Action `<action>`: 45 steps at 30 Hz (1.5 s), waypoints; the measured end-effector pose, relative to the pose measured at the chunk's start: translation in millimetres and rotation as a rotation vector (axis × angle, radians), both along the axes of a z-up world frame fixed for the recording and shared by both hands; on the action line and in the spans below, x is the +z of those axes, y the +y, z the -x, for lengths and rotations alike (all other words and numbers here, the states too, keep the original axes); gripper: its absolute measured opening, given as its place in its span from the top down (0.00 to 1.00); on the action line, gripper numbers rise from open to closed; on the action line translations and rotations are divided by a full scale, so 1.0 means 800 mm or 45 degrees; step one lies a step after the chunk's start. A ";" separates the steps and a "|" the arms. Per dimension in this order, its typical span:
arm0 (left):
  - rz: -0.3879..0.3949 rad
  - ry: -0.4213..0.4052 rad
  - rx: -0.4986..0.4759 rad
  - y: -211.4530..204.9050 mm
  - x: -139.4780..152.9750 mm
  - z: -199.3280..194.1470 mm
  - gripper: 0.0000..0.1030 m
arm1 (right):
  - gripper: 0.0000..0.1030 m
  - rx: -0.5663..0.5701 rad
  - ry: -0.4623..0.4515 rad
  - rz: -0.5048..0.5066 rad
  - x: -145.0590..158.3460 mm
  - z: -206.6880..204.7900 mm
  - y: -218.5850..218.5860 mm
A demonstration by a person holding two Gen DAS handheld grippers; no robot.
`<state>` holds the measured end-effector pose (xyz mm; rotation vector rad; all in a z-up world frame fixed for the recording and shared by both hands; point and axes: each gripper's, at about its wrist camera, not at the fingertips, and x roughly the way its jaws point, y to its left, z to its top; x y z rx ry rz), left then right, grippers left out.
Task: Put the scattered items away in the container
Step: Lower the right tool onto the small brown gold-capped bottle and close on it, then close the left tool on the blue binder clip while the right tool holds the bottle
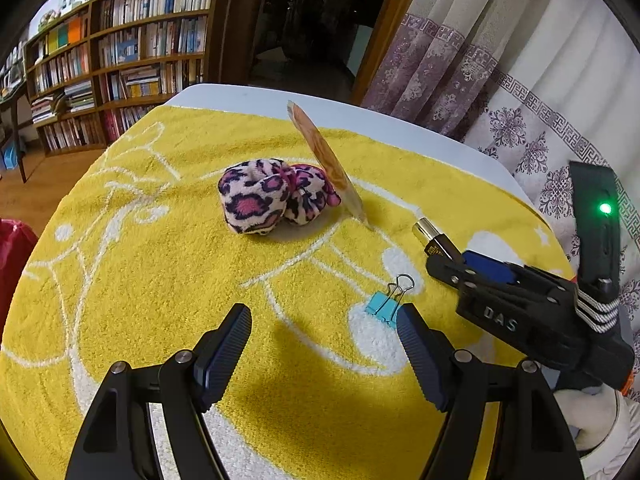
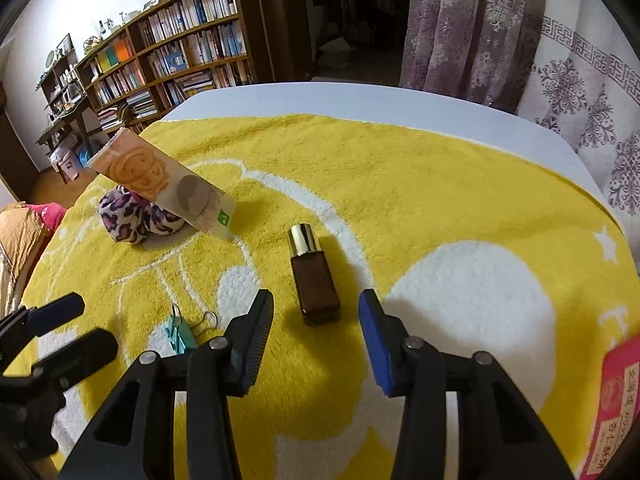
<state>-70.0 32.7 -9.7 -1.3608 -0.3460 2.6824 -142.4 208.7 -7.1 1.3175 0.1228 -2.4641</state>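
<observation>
A white tabletop (image 2: pixel 360 100) is seen covered by a yellow terry towel with a white line drawing (image 2: pixel 360 184). Near the middle of the towel, toward the tabletop's far edge, a plush bundle in pink, black and cream leopard print (image 1: pixel 260 200) is found, and a flat beige snack packet printed with round biscuits (image 2: pixel 160 180) is leaned against it at a tilt, its lower end touching the towel. Nearer the tabletop's near edge, a small square brown glass bottle with a shiny gold cap (image 2: pixel 314 276) is laid flat, cap pointing toward the far edge. A light-blue binder clip with wire handles (image 1: pixel 386 302) is laid on the towel to the bottle's left, apart from it. At the tabletop's near right corner, a part of a red printed packet (image 2: pixel 616 400) is seen at the picture's edge. The container cannot be made out in either view.

The left gripper (image 1: pixel 324 354) is held above the towel with its fingers set wide and nothing between them; the binder clip is seen just beyond the right finger's tip, and whether it is touched cannot be told. The right gripper (image 2: pixel 316 344) is pointed down at the brown bottle with its fingers at a middling gap; the bottle's base lies just ahead of the tips, in line with the gap, and no pad is pressed on it.

A bookcase full of books (image 2: pixel 180 52) and patterned purple-and-white curtains (image 2: pixel 560 60) are seen beyond the far edge.
</observation>
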 end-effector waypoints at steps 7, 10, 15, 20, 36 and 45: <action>0.023 0.021 -0.068 0.014 -0.003 0.001 0.26 | 0.66 -0.010 -0.001 -0.013 -0.006 0.008 -0.003; 0.052 0.029 -0.114 0.023 -0.008 0.001 0.26 | 0.77 -0.022 0.000 -0.016 -0.004 0.006 0.002; 0.078 0.052 -0.188 0.037 -0.012 0.005 0.26 | 0.79 -0.039 0.033 0.012 0.013 -0.015 0.023; 0.109 0.036 -0.264 0.053 -0.021 0.012 0.26 | 0.79 -0.066 0.050 0.045 0.026 -0.041 0.046; 0.267 0.020 -0.290 0.090 -0.024 0.043 0.72 | 0.79 -0.095 0.073 0.188 0.027 -0.059 0.073; 0.118 0.031 -0.204 0.064 -0.012 0.025 0.73 | 0.79 -0.140 0.102 0.232 0.033 -0.058 0.088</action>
